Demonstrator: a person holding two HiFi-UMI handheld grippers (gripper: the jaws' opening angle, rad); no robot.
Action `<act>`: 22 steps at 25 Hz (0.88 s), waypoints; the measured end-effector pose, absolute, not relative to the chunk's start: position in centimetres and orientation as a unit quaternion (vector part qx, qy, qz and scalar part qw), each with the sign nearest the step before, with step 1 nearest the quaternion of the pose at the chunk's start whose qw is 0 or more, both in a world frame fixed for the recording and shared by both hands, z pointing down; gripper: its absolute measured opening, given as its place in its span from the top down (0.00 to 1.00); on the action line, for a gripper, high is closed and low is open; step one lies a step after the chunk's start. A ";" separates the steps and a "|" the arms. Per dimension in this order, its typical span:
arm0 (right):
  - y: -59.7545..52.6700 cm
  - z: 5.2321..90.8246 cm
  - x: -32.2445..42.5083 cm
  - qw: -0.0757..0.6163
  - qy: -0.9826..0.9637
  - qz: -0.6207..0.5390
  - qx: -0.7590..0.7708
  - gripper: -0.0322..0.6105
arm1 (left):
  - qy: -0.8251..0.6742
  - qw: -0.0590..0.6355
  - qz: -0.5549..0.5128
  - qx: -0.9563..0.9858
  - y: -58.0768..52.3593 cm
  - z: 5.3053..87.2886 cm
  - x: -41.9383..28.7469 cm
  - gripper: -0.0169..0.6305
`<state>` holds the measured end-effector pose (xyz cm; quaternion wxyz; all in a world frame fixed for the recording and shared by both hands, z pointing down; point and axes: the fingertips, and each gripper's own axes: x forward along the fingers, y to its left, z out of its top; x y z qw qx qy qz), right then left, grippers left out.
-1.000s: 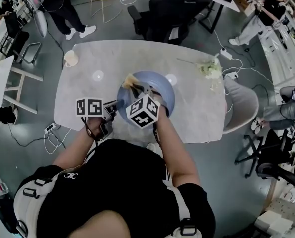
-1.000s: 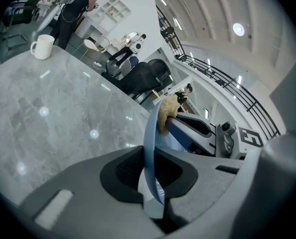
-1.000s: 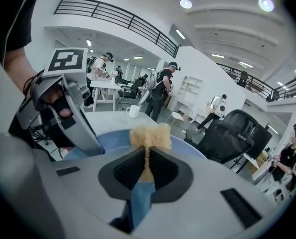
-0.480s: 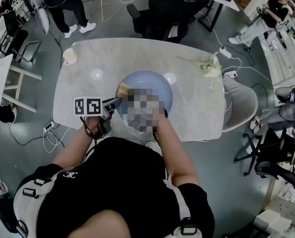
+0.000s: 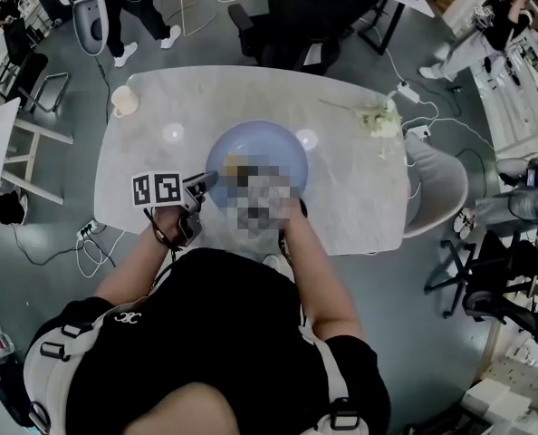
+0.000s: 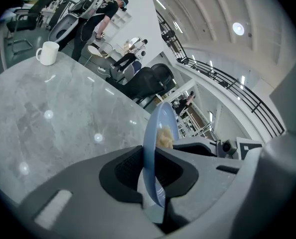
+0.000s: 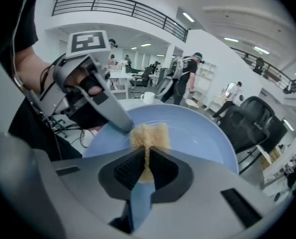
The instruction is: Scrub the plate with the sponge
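Left gripper (image 6: 149,169) clamped on plate (image 6: 157,128) rim. Right gripper (image 7: 147,166) clenched on sponge (image 7: 149,135), sponge touching plate face just ahead of its jaws. Best: hold rim firm, press evenly, sweep sponge across whole face.

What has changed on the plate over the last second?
The right gripper swept the sponge from the far-left rim of the plate towards its middle, keeping its grip. The left gripper stayed clamped on the near-left rim; the mug did not move.
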<state>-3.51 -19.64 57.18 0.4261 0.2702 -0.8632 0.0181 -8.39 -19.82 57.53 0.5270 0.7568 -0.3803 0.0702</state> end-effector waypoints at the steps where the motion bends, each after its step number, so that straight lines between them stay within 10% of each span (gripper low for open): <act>1: -18.8 57.5 -4.0 0.430 -0.868 0.020 0.247 0.90 | -0.385 0.530 0.066 0.753 -20.0 57.5 -8.6 0.90; 22: -15.9 61.1 -0.9 0.440 -0.848 0.141 0.261 0.90 | -0.413 0.532 0.014 0.739 -21.8 57.4 -10.5 0.90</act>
